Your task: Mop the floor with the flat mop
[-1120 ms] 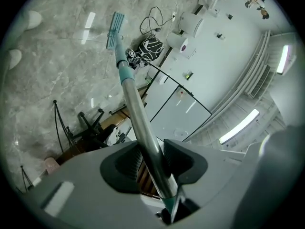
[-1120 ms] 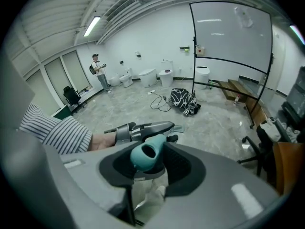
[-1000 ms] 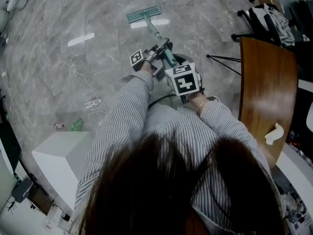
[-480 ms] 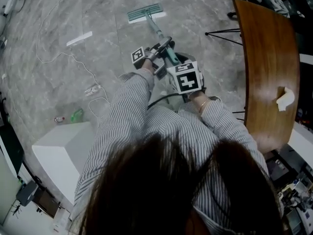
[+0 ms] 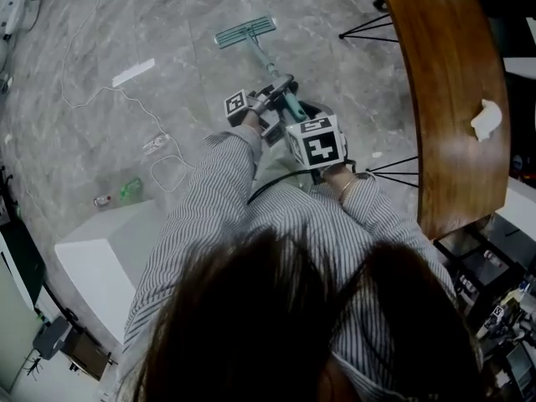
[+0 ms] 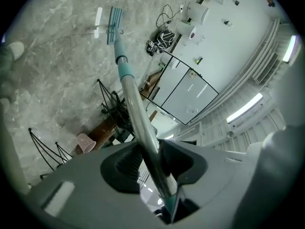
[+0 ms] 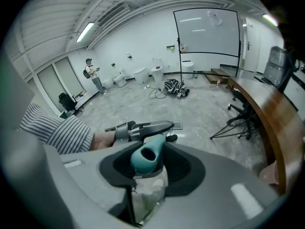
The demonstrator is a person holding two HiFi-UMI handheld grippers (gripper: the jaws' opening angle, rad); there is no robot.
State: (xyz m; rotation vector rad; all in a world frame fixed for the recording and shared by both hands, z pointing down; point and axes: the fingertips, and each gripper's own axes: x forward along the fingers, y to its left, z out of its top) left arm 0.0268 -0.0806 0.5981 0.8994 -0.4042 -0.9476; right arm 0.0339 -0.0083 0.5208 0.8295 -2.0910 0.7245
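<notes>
Still, flat mop between both jaws

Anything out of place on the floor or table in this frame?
Yes: a loose white cable trails across the floor left of the flat mop, a tangle hazard. A small green item lies near it, and a crumpled tissue sits on the wooden table.

Nothing legible from where I stand: the right marker cube and the left marker cube bear only black-and-white square patterns, no words or numbers.
</notes>
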